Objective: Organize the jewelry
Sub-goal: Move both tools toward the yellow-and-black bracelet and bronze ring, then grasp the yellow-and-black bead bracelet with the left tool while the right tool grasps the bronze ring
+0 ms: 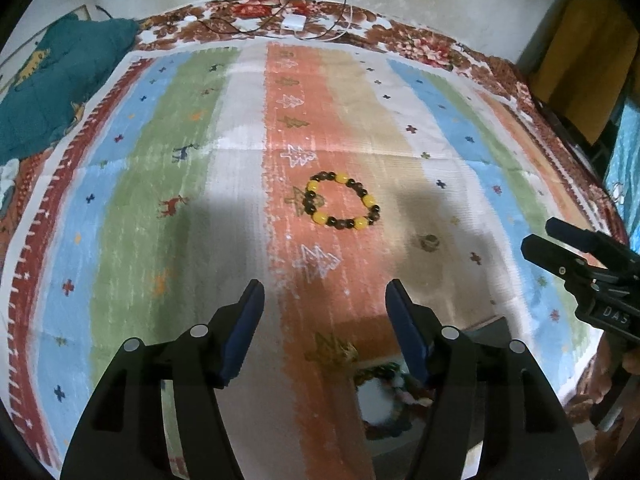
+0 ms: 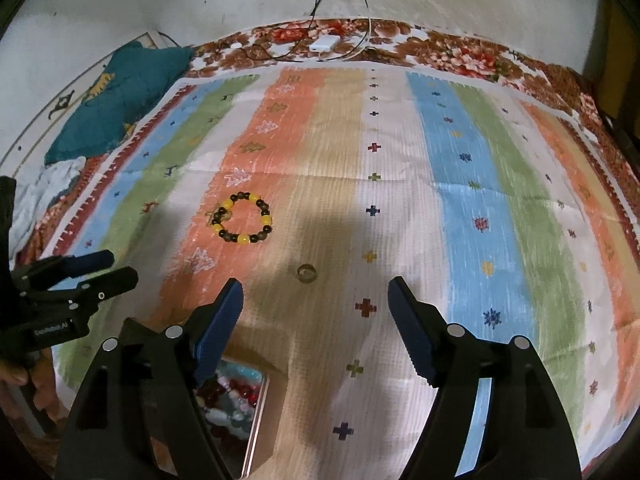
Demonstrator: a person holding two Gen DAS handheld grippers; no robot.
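A bracelet of yellow and dark beads point(image 1: 342, 200) lies on the orange stripe of the striped cloth; it also shows in the right wrist view point(image 2: 244, 218). A small ring point(image 2: 306, 272) lies on the beige stripe nearer me, faint in the left wrist view point(image 1: 430, 243). An open box holding several bead pieces point(image 2: 234, 392) sits at the near edge; in the left wrist view its contents point(image 1: 386, 396) are blurred. My left gripper point(image 1: 324, 300) is open and empty, short of the bracelet. My right gripper point(image 2: 316, 296) is open and empty, just short of the ring.
The striped cloth point(image 1: 160, 200) covers a floral bedspread point(image 1: 420, 46). A teal cushion point(image 1: 52, 84) lies at the far left. A white charger with cables point(image 1: 293, 23) lies by the far wall. The right gripper shows at the right edge point(image 1: 580, 264).
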